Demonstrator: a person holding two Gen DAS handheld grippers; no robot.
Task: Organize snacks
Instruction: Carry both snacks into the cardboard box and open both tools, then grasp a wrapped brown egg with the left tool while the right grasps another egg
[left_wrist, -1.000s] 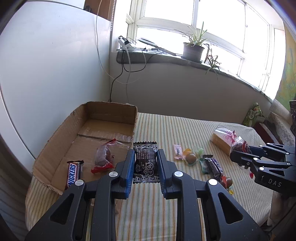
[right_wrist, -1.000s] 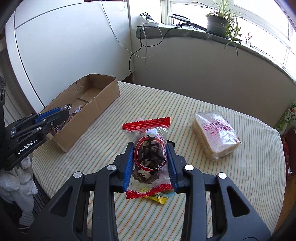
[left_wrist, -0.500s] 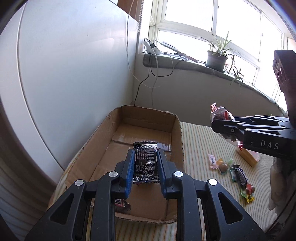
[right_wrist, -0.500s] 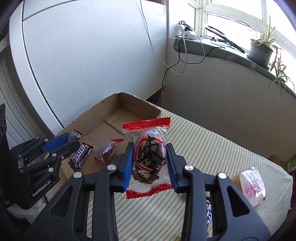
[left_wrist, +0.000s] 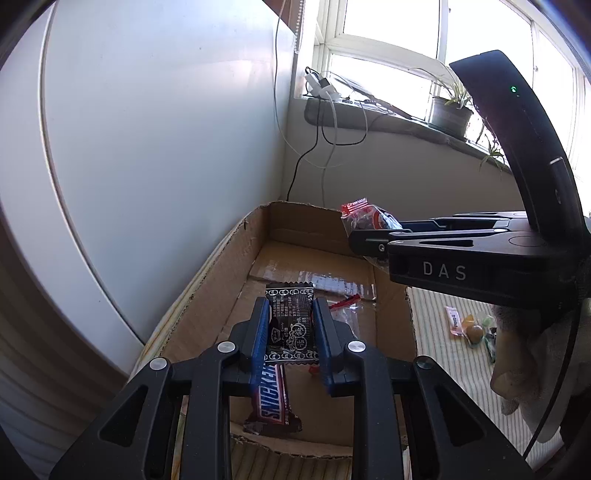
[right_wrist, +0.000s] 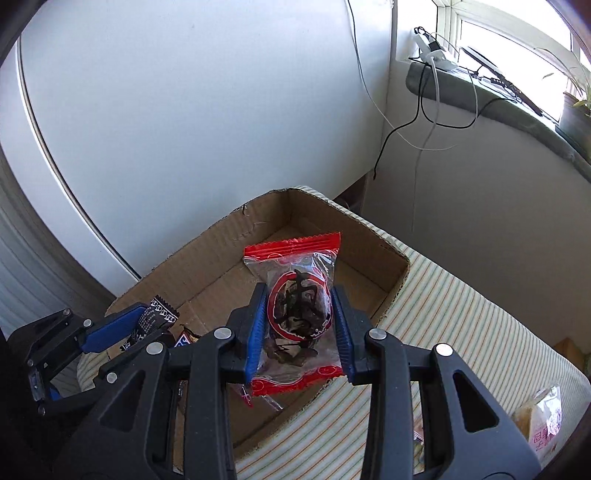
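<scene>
Tools are both hovering over the box (left_wrist: 221, 295): left tool (left_wrist: 290, 334) pinching a black pack (left_wrist: 291, 321), right tool (right_wrist: 297, 325) pinching a red pack (right_wrist: 295, 295). Lowering before letting go seems best.

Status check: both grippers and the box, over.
Left gripper shut on black printed snack packet, over brown cardboard box. Right gripper shut on red-edged clear snack bag, also above box. Snickers bar already inside; drop path open.

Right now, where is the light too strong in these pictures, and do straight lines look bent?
Left wrist view: the window is blown out white; the wall panel edge bows from fisheye distortion.
Right wrist view: the window glares; the red-edged snack bag in the right claw stays sharp and evenly lit.
</scene>
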